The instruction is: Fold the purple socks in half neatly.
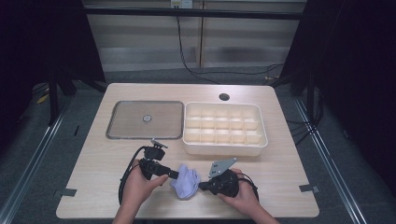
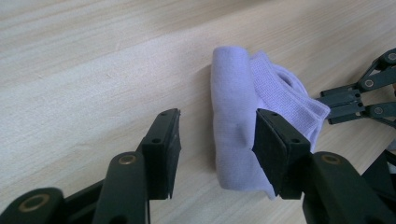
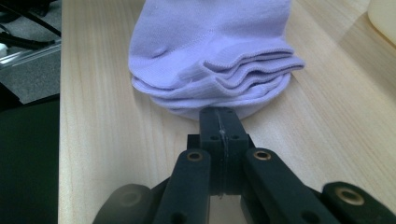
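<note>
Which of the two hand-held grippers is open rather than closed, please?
The left hand-held gripper: its jaws stand apart, one on each side of the folded lilac sock. The right hand-held gripper has its jaws pressed together at the sock's edge.

No text, label, brand, number or sign can be read on anything here, near or far.

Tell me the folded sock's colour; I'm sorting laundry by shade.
Plain pale lilac sock, no pattern; clearest in the right gripper view.
</note>
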`<action>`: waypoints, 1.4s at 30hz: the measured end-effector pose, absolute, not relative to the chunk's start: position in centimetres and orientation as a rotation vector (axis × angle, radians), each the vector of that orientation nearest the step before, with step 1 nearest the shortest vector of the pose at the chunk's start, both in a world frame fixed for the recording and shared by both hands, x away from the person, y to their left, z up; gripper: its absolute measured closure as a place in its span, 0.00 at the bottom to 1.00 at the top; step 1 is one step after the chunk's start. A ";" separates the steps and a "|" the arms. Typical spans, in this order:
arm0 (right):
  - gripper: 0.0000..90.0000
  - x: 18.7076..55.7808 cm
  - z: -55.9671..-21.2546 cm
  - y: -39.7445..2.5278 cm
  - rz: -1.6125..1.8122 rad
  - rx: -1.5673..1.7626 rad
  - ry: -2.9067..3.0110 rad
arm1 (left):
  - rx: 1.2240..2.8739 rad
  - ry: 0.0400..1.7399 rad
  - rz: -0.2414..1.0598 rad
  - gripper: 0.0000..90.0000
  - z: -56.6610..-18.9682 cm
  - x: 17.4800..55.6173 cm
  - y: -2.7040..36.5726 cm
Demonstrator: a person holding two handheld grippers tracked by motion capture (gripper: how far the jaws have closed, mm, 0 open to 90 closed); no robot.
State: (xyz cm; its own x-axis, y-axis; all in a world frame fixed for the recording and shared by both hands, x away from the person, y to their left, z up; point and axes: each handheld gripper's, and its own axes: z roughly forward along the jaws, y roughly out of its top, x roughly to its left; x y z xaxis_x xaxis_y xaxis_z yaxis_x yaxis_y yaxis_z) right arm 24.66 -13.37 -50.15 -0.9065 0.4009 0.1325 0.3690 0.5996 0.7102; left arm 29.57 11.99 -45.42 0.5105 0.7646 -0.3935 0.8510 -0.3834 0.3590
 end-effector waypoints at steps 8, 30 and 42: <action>1.00 24.7 -50.2 -13.4 1.216 0.669 2.772 | 2.245 1.319 -0.245 0.56 -45.8 29.5 11.9; 1.00 24.6 -50.1 -13.3 1.211 0.669 2.773 | 2.246 1.311 -0.304 0.71 -46.2 29.3 11.4; 1.00 24.6 -50.1 -13.3 1.210 0.671 2.773 | 2.260 1.296 -0.317 0.79 -46.0 29.1 11.3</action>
